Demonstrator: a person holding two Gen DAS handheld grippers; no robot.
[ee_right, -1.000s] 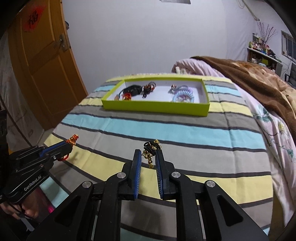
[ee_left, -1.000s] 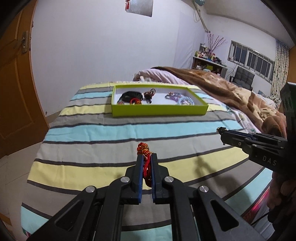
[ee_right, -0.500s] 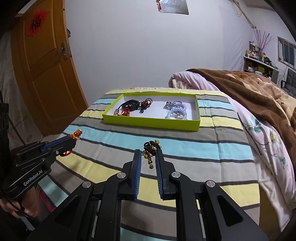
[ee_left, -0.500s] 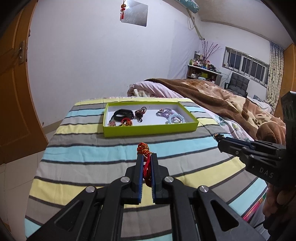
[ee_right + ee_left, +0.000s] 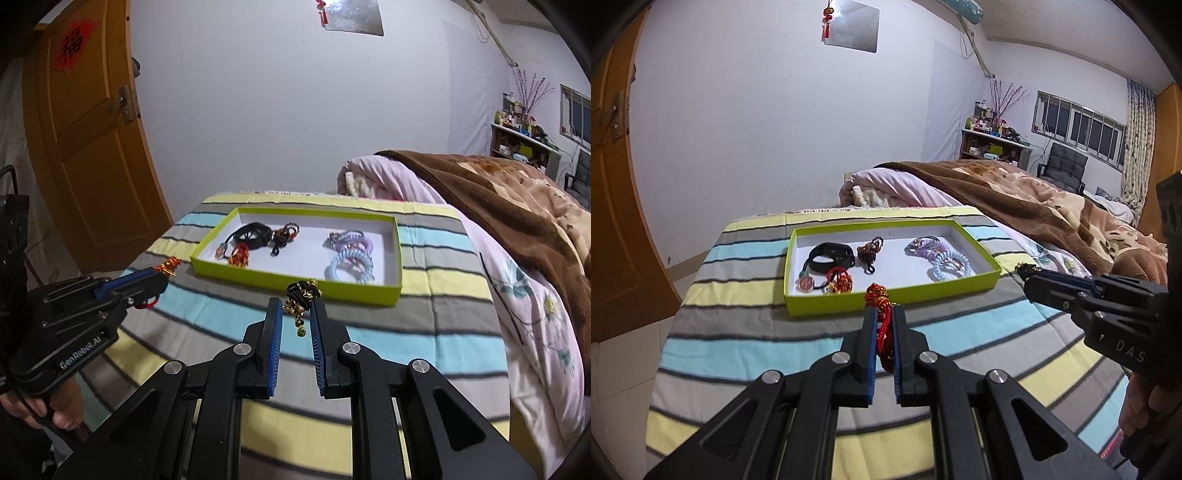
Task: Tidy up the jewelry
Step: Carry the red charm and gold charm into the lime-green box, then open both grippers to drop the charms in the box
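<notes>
One green tray [image 5: 886, 301] sits on the striped bedspread [image 5: 746, 339]; inside I count one black band [image 5: 831, 254], one brown bead string [image 5: 870, 251], one red piece [image 5: 839, 281] and two coil ties [image 5: 947, 264], the purple one behind the blue. My left gripper [image 5: 884, 314] is clamped on a red bracelet [image 5: 881, 295], my right gripper [image 5: 297, 306] on a black-and-gold bell bracelet [image 5: 301, 295]. Both hang above the bedspread, just short of the tray's near wall.
</notes>
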